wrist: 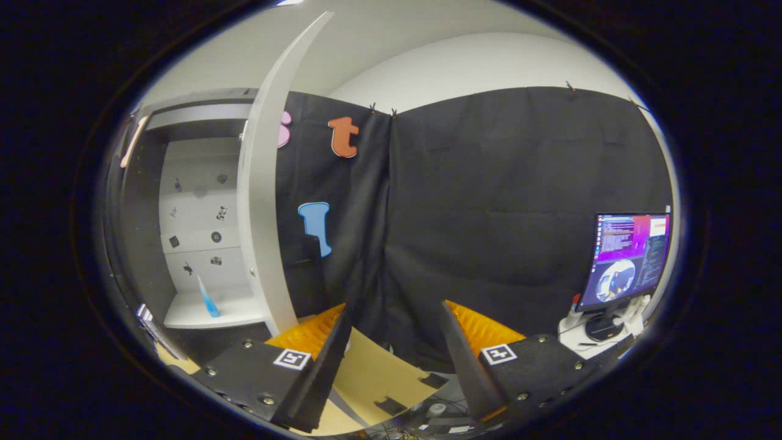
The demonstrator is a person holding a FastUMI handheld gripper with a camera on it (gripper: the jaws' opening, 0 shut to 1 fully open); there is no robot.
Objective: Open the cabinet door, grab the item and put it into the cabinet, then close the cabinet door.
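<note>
1. The tongs [396, 321] stand open at the bottom middle of the frame, with nothing between their fingers.
2. The cabinet [183, 201] sits at the left of the frame, its door [264, 201] swung open and seen edge-on.
3. A blue bottle [208, 297] stands tilted on the cabinet's lower shelf [201, 315], at the lower left, well beyond the fingers.
4. A tan board [379, 376] lies below and between the fingers.
5. A monitor [629, 260] stands on a desk [577, 336] at the lower right.
</note>
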